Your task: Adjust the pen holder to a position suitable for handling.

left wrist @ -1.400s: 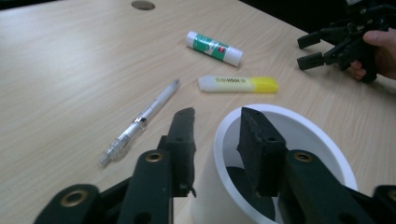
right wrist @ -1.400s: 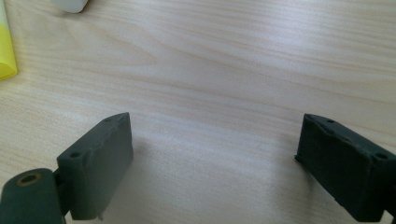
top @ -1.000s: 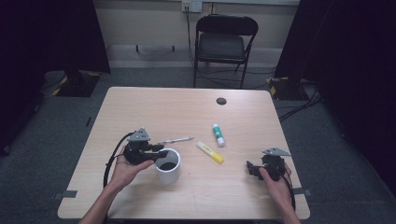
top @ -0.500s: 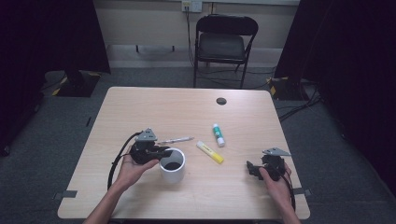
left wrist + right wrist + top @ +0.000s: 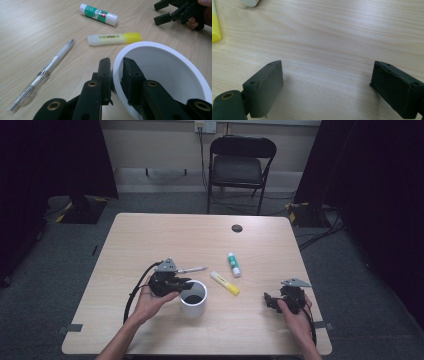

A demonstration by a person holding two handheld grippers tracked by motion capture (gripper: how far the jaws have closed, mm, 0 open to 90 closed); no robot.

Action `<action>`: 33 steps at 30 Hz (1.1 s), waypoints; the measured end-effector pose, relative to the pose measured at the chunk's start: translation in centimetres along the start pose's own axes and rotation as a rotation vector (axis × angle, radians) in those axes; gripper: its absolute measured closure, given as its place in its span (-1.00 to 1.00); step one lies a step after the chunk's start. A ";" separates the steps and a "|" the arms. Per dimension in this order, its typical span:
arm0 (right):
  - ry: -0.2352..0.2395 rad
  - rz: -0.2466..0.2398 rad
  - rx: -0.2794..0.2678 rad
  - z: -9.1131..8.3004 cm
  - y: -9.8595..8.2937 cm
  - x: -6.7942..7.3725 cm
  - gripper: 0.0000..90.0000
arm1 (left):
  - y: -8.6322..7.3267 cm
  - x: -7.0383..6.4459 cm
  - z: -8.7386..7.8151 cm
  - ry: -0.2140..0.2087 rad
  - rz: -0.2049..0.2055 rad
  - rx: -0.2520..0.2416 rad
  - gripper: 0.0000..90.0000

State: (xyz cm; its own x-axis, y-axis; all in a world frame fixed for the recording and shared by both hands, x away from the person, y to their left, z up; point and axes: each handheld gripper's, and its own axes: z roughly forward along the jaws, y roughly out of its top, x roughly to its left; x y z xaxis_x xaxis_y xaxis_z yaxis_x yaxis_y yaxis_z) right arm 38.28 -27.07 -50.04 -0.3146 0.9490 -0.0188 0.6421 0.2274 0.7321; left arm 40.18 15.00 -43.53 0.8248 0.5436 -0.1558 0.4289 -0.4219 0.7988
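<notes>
On the left of the table (image 5: 150, 235), the left gripper (image 5: 176, 284) has its fingers (image 5: 105, 72) clenched on the rim of the white cup (image 5: 193, 298), one finger outside the wall and one inside, with the cup standing upright on the near-left part of the table. We judge the main risk to be a thin-rim grip: the pinch sits at one edge only, so lifting could let the cup swing or slip out, and dragging it could tip it. Just beyond lies the clear pen (image 5: 190, 269), near enough that a sweep of the gripper could knock it. Further right lie the yellow highlighter (image 5: 224, 283) and the glue stick (image 5: 233, 264), close together but apart; a careless cup move could roll either. At far right, the right gripper (image 5: 272, 301) rests released, fingers wide over bare wood. The left gripper view shows how the rim sits between the fingers, which the high view cannot resolve; the high view gives the overall layout and the chair (image 5: 240, 165) behind.
</notes>
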 end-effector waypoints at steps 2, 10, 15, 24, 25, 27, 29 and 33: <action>0.000 0.001 0.000 0.0 0.0 0.0 -0.79 | 0.1 -0.1 0.1 -0.004 -0.001 0.002 0.71; 0.000 0.001 0.000 0.0 0.0 0.0 -0.79 | 0.4 -0.5 0.6 -0.011 0.008 0.003 0.71; 0.000 0.000 0.000 0.0 0.0 0.0 -0.79 | 0.5 -0.9 1.2 -0.022 -0.001 -0.013 0.71; 0.000 0.001 0.000 0.0 0.0 0.0 -0.79 | 0.8 -1.0 1.6 -0.031 0.000 -0.013 0.70; 0.000 0.001 0.000 0.0 0.0 0.0 -0.78 | 0.8 -1.0 1.6 -0.030 -0.003 -0.012 0.70; 0.000 0.000 0.000 0.0 0.0 0.0 -0.78 | 0.8 -1.0 1.6 -0.035 -0.007 -0.016 0.70; 0.001 0.001 -0.001 0.0 0.0 0.0 -0.78 | 0.8 -1.0 1.6 -0.033 -0.011 -0.016 0.69; 0.000 0.001 0.000 0.0 0.0 0.0 -0.78 | 0.9 -0.8 1.3 -0.058 -0.028 -0.046 0.54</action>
State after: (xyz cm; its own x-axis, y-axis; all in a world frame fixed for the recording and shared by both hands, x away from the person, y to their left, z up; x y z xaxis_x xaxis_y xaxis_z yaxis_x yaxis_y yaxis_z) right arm 38.28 -27.06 -50.04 -0.3144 0.9491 -0.0180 0.6420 0.2266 0.7324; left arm 40.36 13.26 -43.47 0.8333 0.5113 -0.2102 0.4356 -0.3732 0.8191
